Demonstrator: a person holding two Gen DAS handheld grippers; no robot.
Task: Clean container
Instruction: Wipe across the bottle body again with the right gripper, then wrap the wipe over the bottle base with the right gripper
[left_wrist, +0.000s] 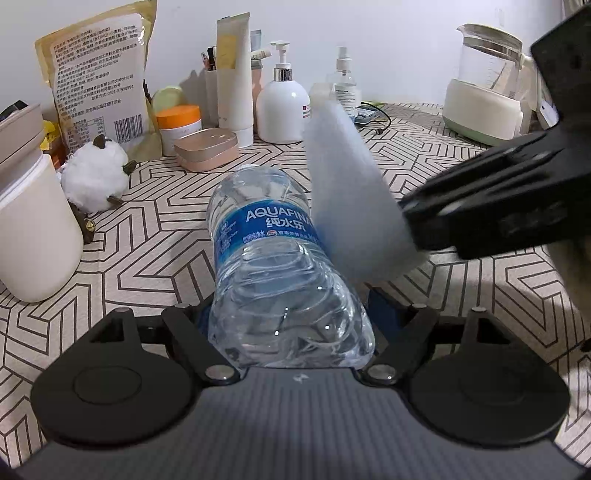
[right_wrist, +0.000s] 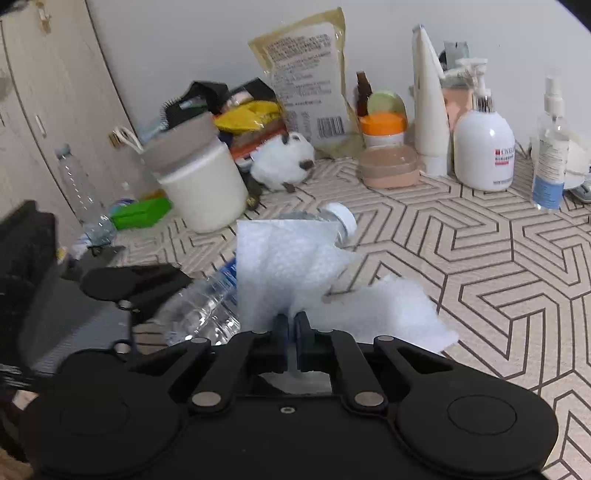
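Observation:
A clear Aquafina water bottle (left_wrist: 266, 266) with a blue label lies lengthwise between my left gripper's (left_wrist: 291, 314) fingers, base toward the camera. The jaws are shut on its lower body and hold it off the patterned table (left_wrist: 147, 236). My right gripper (left_wrist: 410, 221) comes in from the right, shut on a white cloth (left_wrist: 347, 195) that rests against the bottle's right side. In the right wrist view the cloth (right_wrist: 288, 266) is pinched between the right gripper's (right_wrist: 291, 325) blue pads and drapes over the bottle (right_wrist: 199, 310). The bottle's white cap (right_wrist: 343, 218) shows beyond the cloth.
A cream jar with a beige lid (left_wrist: 33, 229) stands close at the left, a white plush toy (left_wrist: 96, 177) behind it. Along the wall stand a food bag (left_wrist: 96, 74), a pink box (left_wrist: 207, 147), a pump bottle (left_wrist: 282, 107) and a kettle (left_wrist: 484, 92).

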